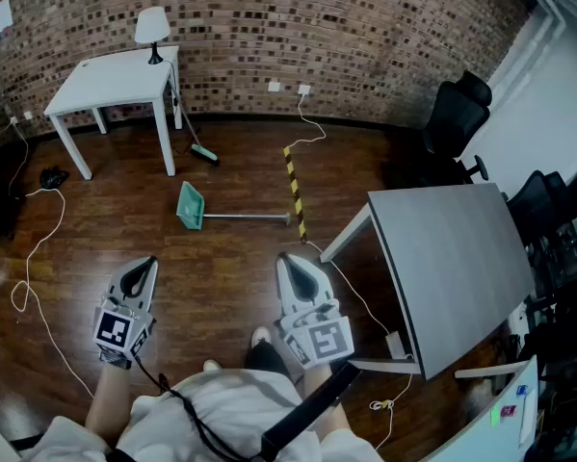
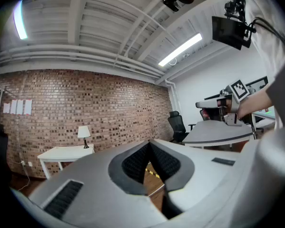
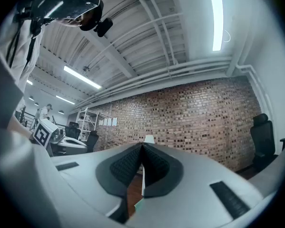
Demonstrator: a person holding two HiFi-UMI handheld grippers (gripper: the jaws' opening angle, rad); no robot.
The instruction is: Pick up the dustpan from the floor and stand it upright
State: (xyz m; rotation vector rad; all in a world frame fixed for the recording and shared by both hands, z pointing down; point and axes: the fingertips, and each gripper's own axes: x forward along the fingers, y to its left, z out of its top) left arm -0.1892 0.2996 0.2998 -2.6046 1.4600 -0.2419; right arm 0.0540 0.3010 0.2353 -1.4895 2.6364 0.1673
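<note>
The green dustpan (image 1: 190,206) lies flat on the wooden floor in the head view, and its long grey handle (image 1: 249,218) stretches to the right. Both grippers hover over the floor well short of it, nearer to me. My left gripper (image 1: 149,263) is shut and empty, with its tips meeting in the left gripper view (image 2: 150,143). My right gripper (image 1: 286,260) is shut too, its jaws touching with nothing between them (image 3: 142,146). A sliver of green, which may be the dustpan (image 3: 136,204), shows below the right jaws.
A white table (image 1: 119,77) with a lamp (image 1: 152,29) stands at the brick wall, and a green-headed broom (image 1: 203,152) leans by it. A yellow-black strip (image 1: 294,191) lies on the floor. A grey table (image 1: 452,258) stands at the right, with office chairs (image 1: 458,114) behind it. Cables (image 1: 38,248) trail at the left.
</note>
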